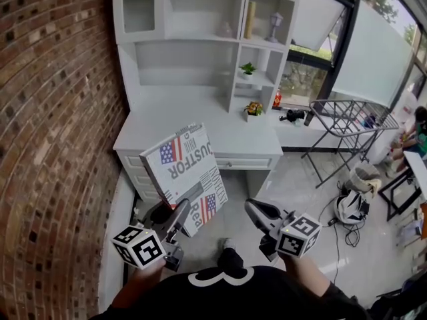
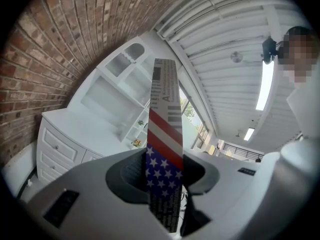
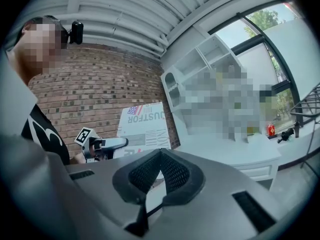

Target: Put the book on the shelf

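A white book (image 1: 185, 173) printed with flag patches is held up in front of the white desk (image 1: 220, 135), tilted. My left gripper (image 1: 181, 213) is shut on its lower edge. In the left gripper view the book's spine (image 2: 164, 149) stands edge-on between the jaws, pointing up toward the white shelf unit (image 2: 115, 91). My right gripper (image 1: 256, 213) hangs to the right of the book, apart from it, with its jaws closed together and nothing in them. The right gripper view shows the book (image 3: 145, 126) and the left gripper (image 3: 107, 144) to the left. The shelf unit (image 1: 200, 19) rises above the desk.
A brick wall (image 1: 53, 112) runs along the left. Small plants (image 1: 252, 108) and ornaments sit in the shelf's right cubbies. A metal drying rack (image 1: 347, 115) stands at the right by the window. A bag and cables (image 1: 350, 209) lie on the floor.
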Demonstrator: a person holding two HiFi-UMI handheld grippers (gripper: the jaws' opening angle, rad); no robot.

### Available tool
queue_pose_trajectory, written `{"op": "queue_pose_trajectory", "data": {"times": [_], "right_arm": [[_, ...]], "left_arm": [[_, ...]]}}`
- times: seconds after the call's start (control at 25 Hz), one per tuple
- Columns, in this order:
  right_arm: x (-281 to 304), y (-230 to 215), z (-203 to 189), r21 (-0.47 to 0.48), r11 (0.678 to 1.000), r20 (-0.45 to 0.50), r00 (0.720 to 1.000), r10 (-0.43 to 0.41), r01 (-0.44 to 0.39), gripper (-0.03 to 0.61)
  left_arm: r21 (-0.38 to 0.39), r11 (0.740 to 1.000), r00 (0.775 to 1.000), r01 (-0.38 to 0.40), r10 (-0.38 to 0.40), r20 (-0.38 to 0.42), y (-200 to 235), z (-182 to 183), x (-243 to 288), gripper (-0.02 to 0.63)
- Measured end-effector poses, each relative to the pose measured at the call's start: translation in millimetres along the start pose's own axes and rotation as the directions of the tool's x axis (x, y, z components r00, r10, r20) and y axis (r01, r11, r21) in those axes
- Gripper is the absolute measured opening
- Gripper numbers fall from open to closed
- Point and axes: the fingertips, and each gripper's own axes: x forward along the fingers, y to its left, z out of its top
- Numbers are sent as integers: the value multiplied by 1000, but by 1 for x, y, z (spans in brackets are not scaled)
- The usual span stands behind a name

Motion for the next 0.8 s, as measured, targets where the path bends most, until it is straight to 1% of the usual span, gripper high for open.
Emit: {"op": "queue_pose_trajectory", "data": {"times": [0.28, 0.48, 0.64, 0.8], "right_arm": [[10, -21, -2, 22, 999, -11, 999, 32, -32, 9], [32, -45, 1, 52, 997, 5, 998, 57, -57, 9], [56, -80, 8, 70, 995, 19, 997, 70, -71, 9], [80, -128, 20, 89, 993, 26, 997, 69, -71, 9]], "left_arm": [[-2, 999, 999, -32, 32, 6, 11, 4, 15, 152], [-13, 998, 998, -64, 64, 1, 30, 7, 31, 152], [-26, 996, 997, -80, 79, -13, 53, 11, 64, 152], [-34, 995, 995, -93, 91, -35, 76, 20, 110, 152]]}}
